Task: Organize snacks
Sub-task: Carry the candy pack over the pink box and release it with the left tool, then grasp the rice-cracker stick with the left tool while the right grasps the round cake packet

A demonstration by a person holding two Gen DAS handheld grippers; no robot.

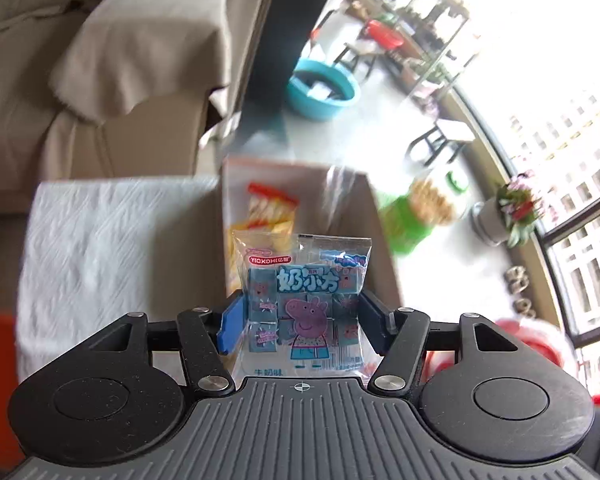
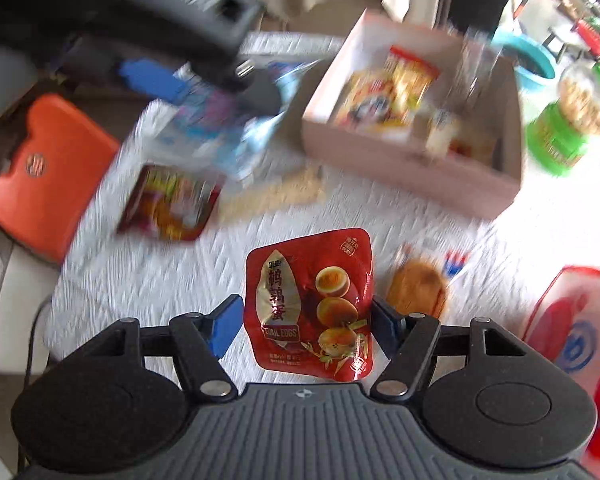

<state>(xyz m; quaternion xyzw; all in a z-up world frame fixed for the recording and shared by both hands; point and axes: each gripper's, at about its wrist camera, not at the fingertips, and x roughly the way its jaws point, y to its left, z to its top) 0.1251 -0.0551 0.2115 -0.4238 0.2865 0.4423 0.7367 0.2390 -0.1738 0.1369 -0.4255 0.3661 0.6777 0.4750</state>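
Note:
My left gripper (image 1: 300, 320) is shut on a clear blue Peppa Pig snack bag (image 1: 304, 304) and holds it up in front of the open cardboard box (image 1: 352, 200), which holds yellow and red snack packets (image 1: 266, 210). My right gripper (image 2: 306, 320) is shut on a red quail eggs pouch (image 2: 310, 304) above the white cloth (image 2: 160, 276). In the right wrist view the left gripper (image 2: 204, 84) shows blurred at upper left with its bag. The box (image 2: 412, 168) lies beyond, with several packets (image 2: 388, 92) inside.
On the cloth lie a dark red snack packet (image 2: 170, 202), a beige bar (image 2: 276, 196) and a round bun in wrapper (image 2: 418, 290). An orange stool (image 2: 44, 172) stands at left, a green-lidded jar (image 2: 568, 128) right of the box, a red bag (image 2: 576, 332) at right.

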